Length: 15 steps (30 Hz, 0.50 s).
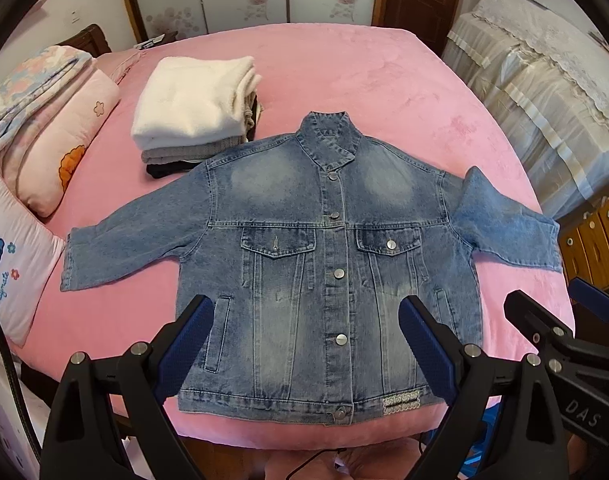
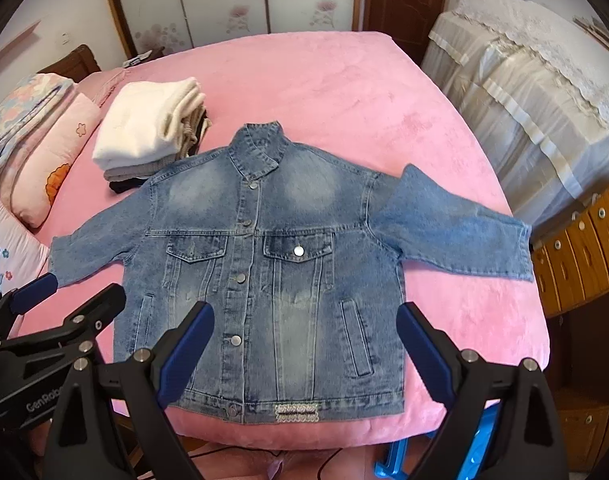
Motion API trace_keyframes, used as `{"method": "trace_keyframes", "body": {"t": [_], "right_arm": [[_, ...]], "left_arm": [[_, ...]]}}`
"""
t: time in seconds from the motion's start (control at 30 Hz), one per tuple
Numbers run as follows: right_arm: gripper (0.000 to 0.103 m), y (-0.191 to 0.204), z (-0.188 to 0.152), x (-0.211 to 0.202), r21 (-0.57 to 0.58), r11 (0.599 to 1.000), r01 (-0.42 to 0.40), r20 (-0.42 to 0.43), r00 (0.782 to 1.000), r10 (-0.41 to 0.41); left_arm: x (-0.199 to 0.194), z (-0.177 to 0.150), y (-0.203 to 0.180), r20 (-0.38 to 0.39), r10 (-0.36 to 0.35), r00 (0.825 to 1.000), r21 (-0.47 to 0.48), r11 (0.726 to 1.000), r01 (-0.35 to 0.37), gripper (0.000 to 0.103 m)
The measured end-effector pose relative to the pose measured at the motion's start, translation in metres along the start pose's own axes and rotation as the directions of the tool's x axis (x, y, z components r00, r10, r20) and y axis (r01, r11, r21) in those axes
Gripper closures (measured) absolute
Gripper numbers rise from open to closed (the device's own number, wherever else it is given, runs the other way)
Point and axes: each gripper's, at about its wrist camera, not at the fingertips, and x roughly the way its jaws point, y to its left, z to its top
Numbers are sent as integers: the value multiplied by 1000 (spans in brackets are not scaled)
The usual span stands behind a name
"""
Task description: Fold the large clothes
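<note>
A blue denim jacket (image 1: 320,264) (image 2: 264,264) lies flat and buttoned, front up, on the pink bed (image 1: 364,92) (image 2: 344,92), both sleeves spread to the sides and the hem at the near edge. My left gripper (image 1: 306,316) hovers above the jacket's lower front, jaws wide open and empty. My right gripper (image 2: 304,324) hangs open and empty over the lower right side of the jacket. In the left wrist view the right gripper (image 1: 556,304) shows at the right edge. In the right wrist view the left gripper (image 2: 80,292) shows at the left edge.
A stack of folded clothes (image 1: 192,112) (image 2: 148,136), white on top, sits behind the jacket's left shoulder. Pillows and a folded quilt (image 1: 52,128) (image 2: 36,140) line the left side. A covered piece of furniture (image 1: 544,92) and wooden drawers (image 2: 584,248) stand on the right.
</note>
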Motion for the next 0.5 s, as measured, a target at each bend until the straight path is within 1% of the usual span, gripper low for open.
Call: {"method": "trace_keyframes", "body": {"t": [0.1, 0.27, 0.5], "right_arm": [[10, -1, -2, 0, 14, 1000, 2, -11, 1000, -2], [10, 1, -3, -6, 10, 1000, 17, 5, 1000, -17], [10, -1, -6, -8, 19, 1000, 13, 1, 1000, -13]], "left_arm": [[-1, 0, 1, -8, -13, 1000, 9, 1000, 13, 10], [-3, -1, 1, 0, -19, 1000, 16, 1000, 19, 10], [-3, -1, 0, -1, -24, 1000, 20, 1000, 24, 10]]}}
